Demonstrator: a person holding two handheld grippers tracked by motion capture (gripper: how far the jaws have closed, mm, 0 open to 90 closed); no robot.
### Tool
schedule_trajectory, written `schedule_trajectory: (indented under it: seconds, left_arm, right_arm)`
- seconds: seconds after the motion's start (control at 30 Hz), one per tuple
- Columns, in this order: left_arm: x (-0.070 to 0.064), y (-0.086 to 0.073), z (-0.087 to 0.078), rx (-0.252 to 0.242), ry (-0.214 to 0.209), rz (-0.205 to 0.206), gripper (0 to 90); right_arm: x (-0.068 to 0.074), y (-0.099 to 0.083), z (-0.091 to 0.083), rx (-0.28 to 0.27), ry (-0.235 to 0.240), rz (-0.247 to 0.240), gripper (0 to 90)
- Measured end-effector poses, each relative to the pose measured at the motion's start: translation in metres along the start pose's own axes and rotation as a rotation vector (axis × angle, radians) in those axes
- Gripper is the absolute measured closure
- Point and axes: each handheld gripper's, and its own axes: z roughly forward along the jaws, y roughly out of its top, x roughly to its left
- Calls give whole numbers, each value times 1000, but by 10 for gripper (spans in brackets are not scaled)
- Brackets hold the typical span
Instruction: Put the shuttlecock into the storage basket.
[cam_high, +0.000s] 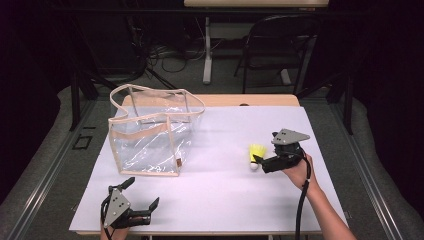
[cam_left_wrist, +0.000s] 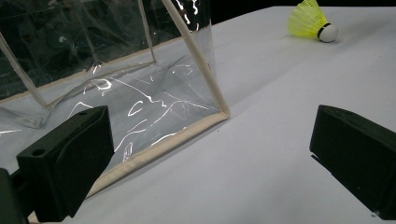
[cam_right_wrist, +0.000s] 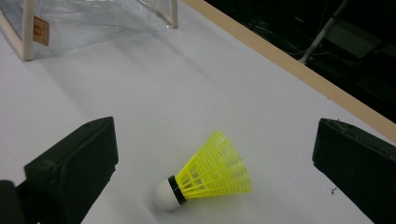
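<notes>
The left gripper sits at the near edge of the bench, in front of the clear bag, its jaws spread and empty. The bag stands upright with beige trim and an open top. To the right of the bag lies the shuttlecock, on its side on the bench: a yellow mesh skirt, a black band, a white rounded tip. The right gripper reaches it from the right, jaws spread wide on either side, not pinching it.
</notes>
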Motion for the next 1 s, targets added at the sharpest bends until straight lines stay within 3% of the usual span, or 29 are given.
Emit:
schedule_trajectory:
  seconds: [1.0]
  left_arm:
    - [0,0,1,-2,3,-1,0]
  right_arm:
    - [-13,20,28,141,76,9,0]
